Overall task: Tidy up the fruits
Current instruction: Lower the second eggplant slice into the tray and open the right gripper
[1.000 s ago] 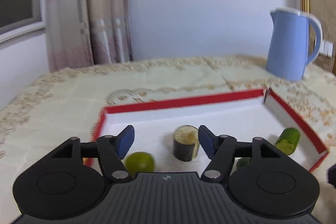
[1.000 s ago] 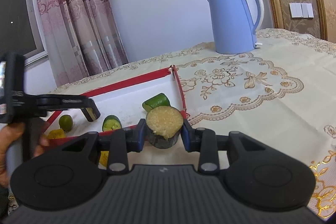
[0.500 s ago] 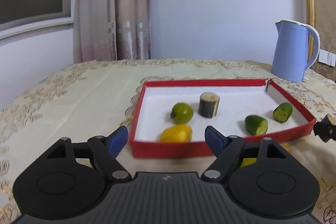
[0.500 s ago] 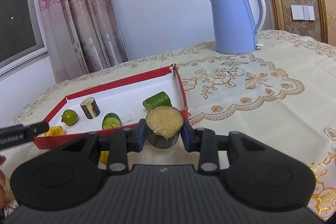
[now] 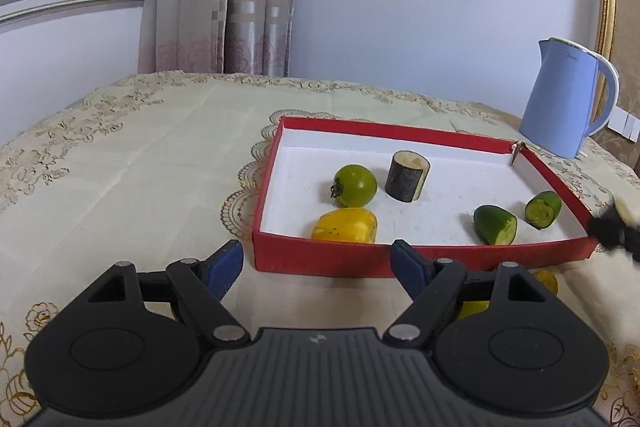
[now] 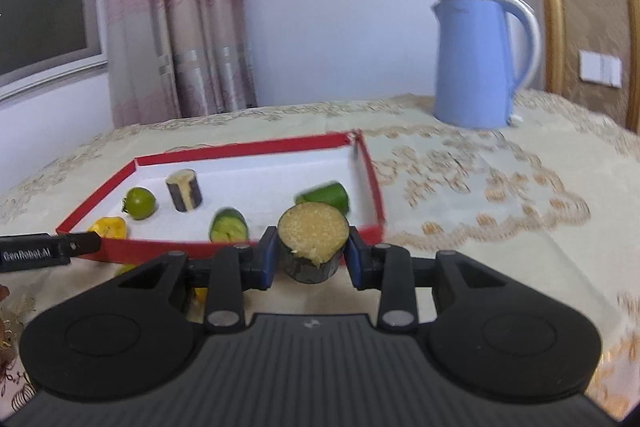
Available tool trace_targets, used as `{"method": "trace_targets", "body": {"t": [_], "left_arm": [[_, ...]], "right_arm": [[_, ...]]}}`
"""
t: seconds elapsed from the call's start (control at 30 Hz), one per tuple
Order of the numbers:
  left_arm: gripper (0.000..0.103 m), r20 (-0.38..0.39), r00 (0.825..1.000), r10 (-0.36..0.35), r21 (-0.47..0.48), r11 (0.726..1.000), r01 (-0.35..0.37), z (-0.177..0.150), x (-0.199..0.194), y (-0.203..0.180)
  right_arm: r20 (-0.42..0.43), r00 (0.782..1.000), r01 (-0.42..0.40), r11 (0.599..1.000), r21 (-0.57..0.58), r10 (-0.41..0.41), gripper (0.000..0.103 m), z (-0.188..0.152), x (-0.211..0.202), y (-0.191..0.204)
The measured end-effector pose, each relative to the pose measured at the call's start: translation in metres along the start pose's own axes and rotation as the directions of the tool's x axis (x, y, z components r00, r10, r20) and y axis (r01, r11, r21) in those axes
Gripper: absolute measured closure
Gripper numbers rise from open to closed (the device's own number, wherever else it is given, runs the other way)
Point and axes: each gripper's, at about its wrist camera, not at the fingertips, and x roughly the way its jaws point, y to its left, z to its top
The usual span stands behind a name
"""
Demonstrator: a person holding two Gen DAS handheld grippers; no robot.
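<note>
Left gripper [image 5: 318, 261] sits low at the bottom of its view, pointing slightly downward at the near wall of the red box; jaws stand wide with nothing between them, blue pads apart over the tablecloth [image 5: 120, 163].

Right gripper [image 6: 308, 259] is angled a little down, in front of the box's right near corner. Its pads are clamped on a dark-skinned eggplant chunk [image 6: 313, 241], pale cut face turned up. That view is somewhat blurred. The left gripper's tip shows at the left edge there.

Red box [image 5: 400, 131], white inside, lies mid-frame in the left view. Inside it:
- green tomato [image 5: 355, 185], centre-left
- second eggplant piece [image 5: 407, 175], upright, just right of the tomato
- yellow pepper piece [image 5: 345, 225] against the near wall
- two cucumber ends [image 5: 495, 225] [image 5: 543, 209] toward the right wall, close together but apart

Something yellow [image 5: 546, 281] lies outside the box, lower right, partly hidden by the gripper.

Blue kettle [image 5: 568, 109] stands upper right, beyond the box's far corner.
</note>
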Motion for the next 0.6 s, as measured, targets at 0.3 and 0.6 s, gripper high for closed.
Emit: {"method": "trace_targets", "body": {"t": [0.3,0.6], "left_arm": [[0.020,-0.025,0.999,-0.022,-0.016,1.000,0.021,0.001,0.005,0.002],[0.020,-0.032,0.999,-0.032,-0.020,0.999,0.031,0.001,0.007,0.003]], "right_arm": [[-0.053,0.998,-0.016,0.998,-0.065,0.012,0.070,0.062,0.068,0.020],[-0.210,0.977,0.019,0.991,-0.129,-0.046,0.070,0.063,0.147,0.037]]}}
